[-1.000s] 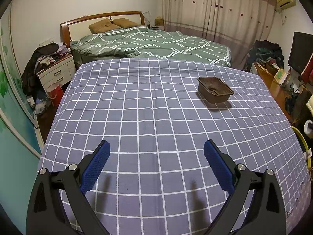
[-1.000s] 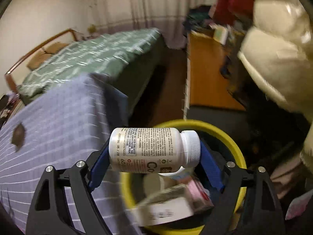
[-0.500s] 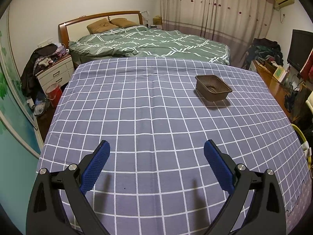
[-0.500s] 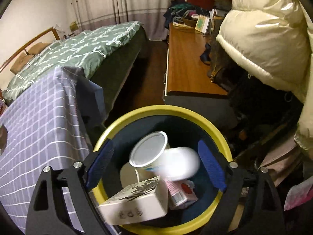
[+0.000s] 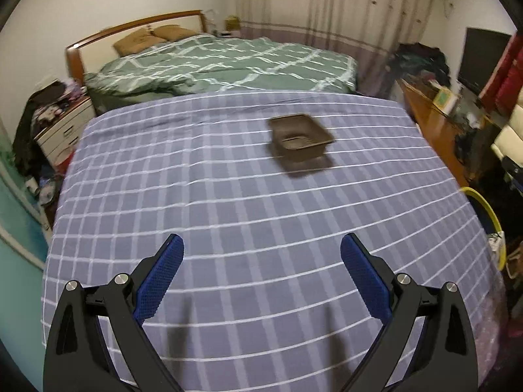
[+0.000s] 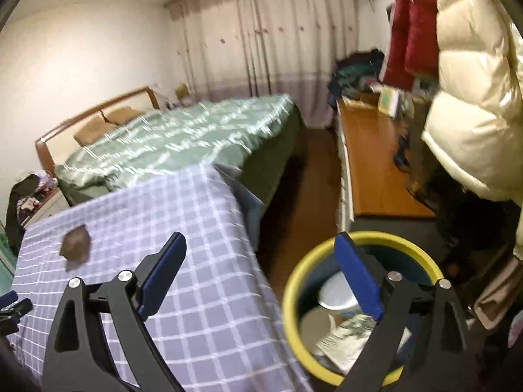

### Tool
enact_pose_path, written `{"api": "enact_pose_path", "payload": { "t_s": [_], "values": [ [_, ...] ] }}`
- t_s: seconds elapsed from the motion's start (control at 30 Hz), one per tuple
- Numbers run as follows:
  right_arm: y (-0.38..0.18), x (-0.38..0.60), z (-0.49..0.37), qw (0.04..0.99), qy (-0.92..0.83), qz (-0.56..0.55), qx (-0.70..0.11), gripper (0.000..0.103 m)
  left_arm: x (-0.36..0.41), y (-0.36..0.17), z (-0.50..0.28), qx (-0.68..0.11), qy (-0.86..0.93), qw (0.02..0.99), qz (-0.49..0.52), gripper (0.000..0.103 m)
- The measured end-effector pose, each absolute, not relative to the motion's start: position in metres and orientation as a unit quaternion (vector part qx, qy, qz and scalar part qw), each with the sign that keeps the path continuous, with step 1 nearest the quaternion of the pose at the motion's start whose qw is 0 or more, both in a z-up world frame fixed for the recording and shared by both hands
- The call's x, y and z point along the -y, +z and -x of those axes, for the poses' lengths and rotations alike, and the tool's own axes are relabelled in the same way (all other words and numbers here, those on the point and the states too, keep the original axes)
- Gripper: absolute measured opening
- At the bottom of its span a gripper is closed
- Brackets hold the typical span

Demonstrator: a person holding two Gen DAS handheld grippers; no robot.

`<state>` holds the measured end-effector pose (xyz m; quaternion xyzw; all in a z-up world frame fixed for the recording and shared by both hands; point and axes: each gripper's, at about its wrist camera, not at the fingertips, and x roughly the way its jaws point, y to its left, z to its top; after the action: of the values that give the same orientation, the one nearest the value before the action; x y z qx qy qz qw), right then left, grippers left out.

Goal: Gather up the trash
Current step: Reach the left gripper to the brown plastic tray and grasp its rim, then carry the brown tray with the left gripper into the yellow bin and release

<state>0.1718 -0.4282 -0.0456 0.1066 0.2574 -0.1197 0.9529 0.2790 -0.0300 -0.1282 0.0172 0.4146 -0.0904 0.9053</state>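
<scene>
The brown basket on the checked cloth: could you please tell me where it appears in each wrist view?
Left wrist: brown basket sits right of centre in the upper half, on the checked cloth.
Right wrist: it is a small blurred shape at far left.
Shared landmark: the green bed beyond the cloth.

Two matching handheld tools. On the left gripper (image 5: 262, 254): matte black angular arms with triangular cut-outs, round silver screws at the pivots, blue textured pads (image 5: 161, 281) lining the inner faces. On the right gripper (image 6: 260, 254): same black linkage, silver screw heads, blue pads (image 6: 358, 277) tapering to squared tips.
</scene>
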Motion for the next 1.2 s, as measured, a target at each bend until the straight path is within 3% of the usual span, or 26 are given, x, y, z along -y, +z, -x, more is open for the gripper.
{"api": "enact_pose_path", "payload": {
  "t_s": [0.37, 0.87, 1.07, 1.2],
  "values": [
    [-0.061, 0.405, -0.176, 0.958, -0.086, -0.07, -0.264, 0.089, 0.108, -0.125, -0.367, -0.449, -0.079, 0.89, -0.023, 0.095],
    [-0.063, 0.402, -0.176, 0.957, -0.067, -0.082, -0.269, 0.089, 0.101, -0.155, -0.457, -0.512, -0.025, 0.858, 0.026, 0.095],
    [-0.063, 0.401, -0.175, 0.957, -0.063, -0.082, -0.27, 0.089, 0.107, -0.164, -0.463, -0.508, -0.022, 0.861, 0.01, 0.076],
    [-0.063, 0.402, -0.175, 0.957, -0.065, -0.083, -0.27, 0.089, 0.114, -0.161, -0.457, -0.496, -0.025, 0.868, -0.006, 0.073]
  ]
}}
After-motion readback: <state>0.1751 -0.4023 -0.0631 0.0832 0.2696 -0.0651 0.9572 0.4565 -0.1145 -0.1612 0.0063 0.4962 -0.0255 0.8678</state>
